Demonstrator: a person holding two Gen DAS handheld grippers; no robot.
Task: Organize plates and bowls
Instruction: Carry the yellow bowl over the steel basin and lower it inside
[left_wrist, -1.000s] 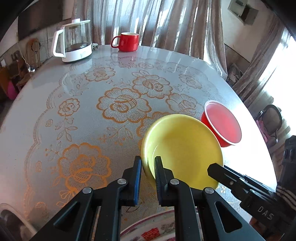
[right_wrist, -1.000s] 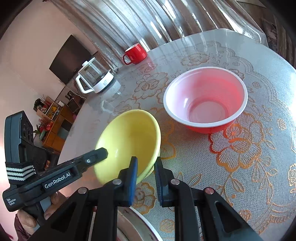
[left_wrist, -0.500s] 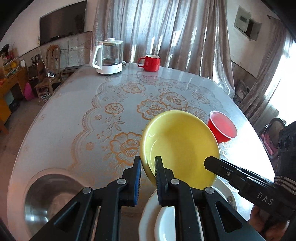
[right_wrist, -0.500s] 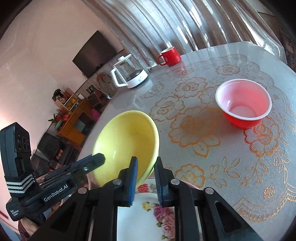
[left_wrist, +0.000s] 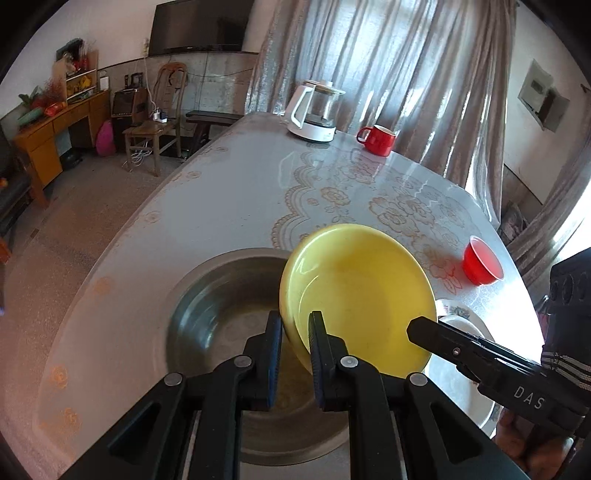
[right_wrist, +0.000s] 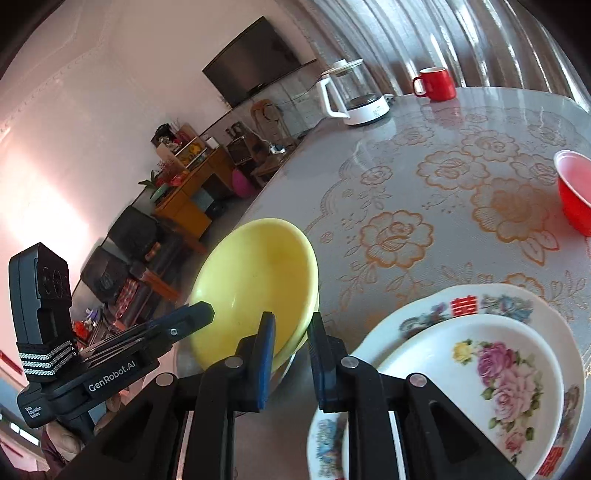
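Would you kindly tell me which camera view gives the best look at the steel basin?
The left wrist view: the steel basin shows most of its rim and inner wall below the yellow bowl. In the right wrist view only a grey sliver of it shows under the bowl, behind the gripper's fingers.

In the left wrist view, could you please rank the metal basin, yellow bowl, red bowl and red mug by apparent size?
1. metal basin
2. yellow bowl, close to the camera
3. red bowl and red mug: alike; the mug stands farther off, so unranked.
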